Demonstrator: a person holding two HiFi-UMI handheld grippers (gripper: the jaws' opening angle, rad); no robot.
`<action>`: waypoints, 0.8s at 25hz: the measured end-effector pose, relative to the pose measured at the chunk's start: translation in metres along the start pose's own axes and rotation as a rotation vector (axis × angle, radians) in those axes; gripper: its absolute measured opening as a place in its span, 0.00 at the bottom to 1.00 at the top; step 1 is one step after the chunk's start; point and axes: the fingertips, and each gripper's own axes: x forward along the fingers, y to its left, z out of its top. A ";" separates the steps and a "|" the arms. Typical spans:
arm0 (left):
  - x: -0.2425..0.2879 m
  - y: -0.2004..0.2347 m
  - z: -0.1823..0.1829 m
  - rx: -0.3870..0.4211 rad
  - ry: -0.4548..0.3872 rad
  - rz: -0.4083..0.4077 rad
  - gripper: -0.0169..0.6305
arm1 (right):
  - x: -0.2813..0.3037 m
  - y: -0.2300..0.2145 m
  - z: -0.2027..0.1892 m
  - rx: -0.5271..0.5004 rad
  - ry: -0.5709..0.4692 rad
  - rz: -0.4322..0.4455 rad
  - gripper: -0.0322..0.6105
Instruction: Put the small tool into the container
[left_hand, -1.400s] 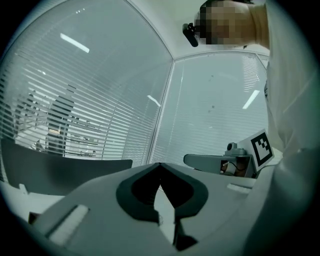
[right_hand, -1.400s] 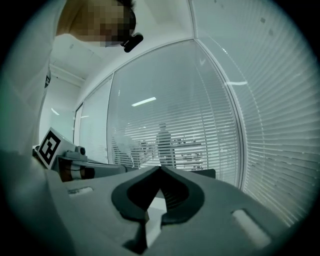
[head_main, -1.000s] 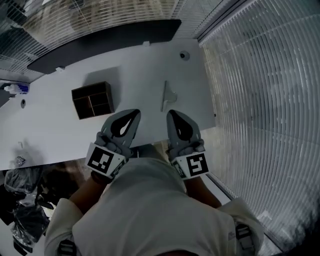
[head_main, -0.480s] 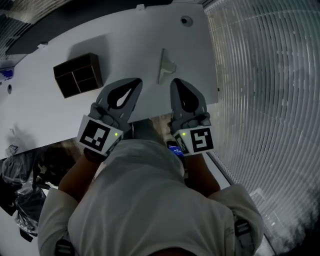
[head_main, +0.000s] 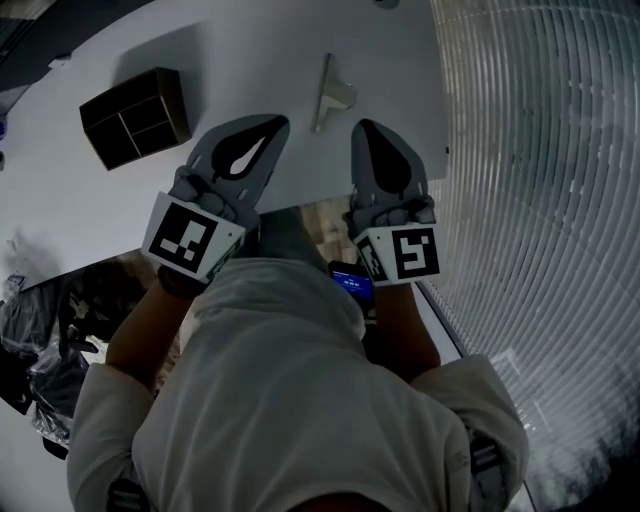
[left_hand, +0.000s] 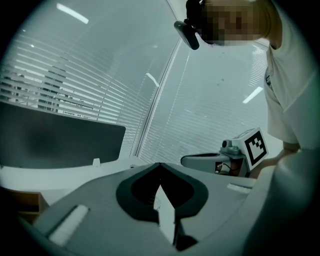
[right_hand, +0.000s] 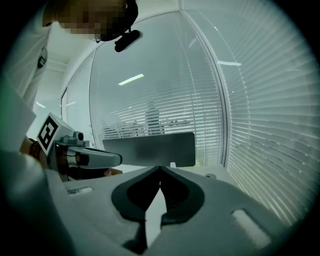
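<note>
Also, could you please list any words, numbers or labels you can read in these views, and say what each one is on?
No text here can be read with confidence.
On the lit screen near the right gripper: a bright line of characters, too small to read.
On the marker cubes of that one and the left gripper: black-and-white square codes, no words.
On the person's sleeve: small print, too blurred to read.

A person leans over a white counter (head_main: 60, 190), holding 2 grey grippers above its near edge. The left gripper (head_main: 278, 124) and right gripper (head_main: 361, 127) point away from the body, jaws meeting at the tips. The small tool (head_main: 330, 88) lies just beyond them, between the 2. The dark container (head_main: 135, 115), with 4 compartments, stands further left. Blinds (head_main: 540, 150) fill the right.
</note>
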 end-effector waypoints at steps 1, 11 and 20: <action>0.003 0.000 -0.002 0.000 0.004 -0.003 0.03 | 0.001 -0.002 -0.003 0.002 0.005 -0.002 0.05; 0.024 0.006 -0.024 -0.035 0.038 -0.002 0.03 | 0.005 -0.020 -0.024 0.022 0.038 -0.025 0.05; 0.041 0.018 -0.055 -0.054 0.079 0.006 0.03 | 0.017 -0.027 -0.044 0.034 0.062 -0.024 0.05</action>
